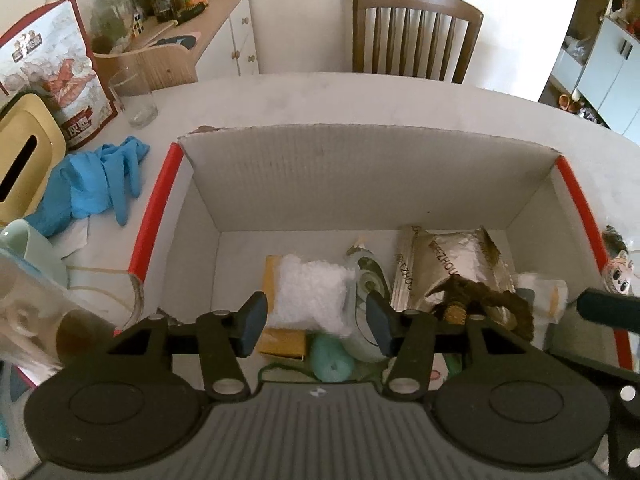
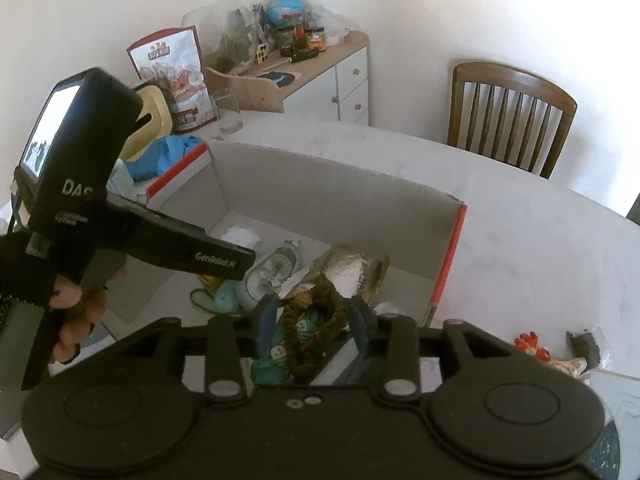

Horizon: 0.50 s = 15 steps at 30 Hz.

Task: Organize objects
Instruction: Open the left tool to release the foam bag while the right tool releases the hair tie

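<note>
Hovering over the cardboard box (image 2: pixel 320 192), the right hand-held gripper (image 2: pixel 312 326) pinches a brown fuzzy wreath (image 2: pixel 316 332); lower it beside the silver packet (image 2: pixel 352 276) before releasing. The left hand-held gripper (image 1: pixel 316 322) hangs spread, holding nothing.

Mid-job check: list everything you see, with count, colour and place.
cardboard box: one, grey inside, red edges, table centre
white pouch: one, in box
foil packet: one, silver, in box
brown fuzzy loop: one, between right tongs
blue gloves: a bunch, left of box
drinking glass: one, clear, far left on table
chair: one, brown, behind table
left tongs: open, over box
right tongs: around loop
</note>
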### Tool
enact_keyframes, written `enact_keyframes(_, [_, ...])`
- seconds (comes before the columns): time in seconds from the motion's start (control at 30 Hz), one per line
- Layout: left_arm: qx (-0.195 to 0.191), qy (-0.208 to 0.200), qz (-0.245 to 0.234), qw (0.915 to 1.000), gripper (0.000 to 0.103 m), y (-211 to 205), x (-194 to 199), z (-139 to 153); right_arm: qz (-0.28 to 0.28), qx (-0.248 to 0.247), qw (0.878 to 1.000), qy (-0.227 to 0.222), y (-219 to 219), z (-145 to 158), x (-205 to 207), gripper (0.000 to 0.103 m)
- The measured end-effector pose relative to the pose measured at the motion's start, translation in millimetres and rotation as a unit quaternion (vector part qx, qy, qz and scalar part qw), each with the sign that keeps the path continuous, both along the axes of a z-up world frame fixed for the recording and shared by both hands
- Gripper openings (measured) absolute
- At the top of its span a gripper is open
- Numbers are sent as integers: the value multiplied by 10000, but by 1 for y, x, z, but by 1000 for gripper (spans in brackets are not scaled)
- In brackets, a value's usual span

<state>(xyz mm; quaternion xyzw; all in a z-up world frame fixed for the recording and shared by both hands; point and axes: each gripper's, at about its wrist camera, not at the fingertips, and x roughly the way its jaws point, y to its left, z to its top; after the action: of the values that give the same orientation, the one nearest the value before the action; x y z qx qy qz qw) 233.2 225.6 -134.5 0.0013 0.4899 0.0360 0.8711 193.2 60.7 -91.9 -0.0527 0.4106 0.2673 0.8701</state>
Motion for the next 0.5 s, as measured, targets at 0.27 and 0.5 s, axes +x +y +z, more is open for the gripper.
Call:
enact_keyframes(0.27, [-26, -237, 15, 9997, 54, -2, -23, 18, -89, 142, 9998, -89, -11, 13, -10, 53])
enact_keyframes(0.5, [99, -619, -9, 9980, 61, -13, -48, 43, -138, 351, 9988, -299, -22, 34, -26, 60])
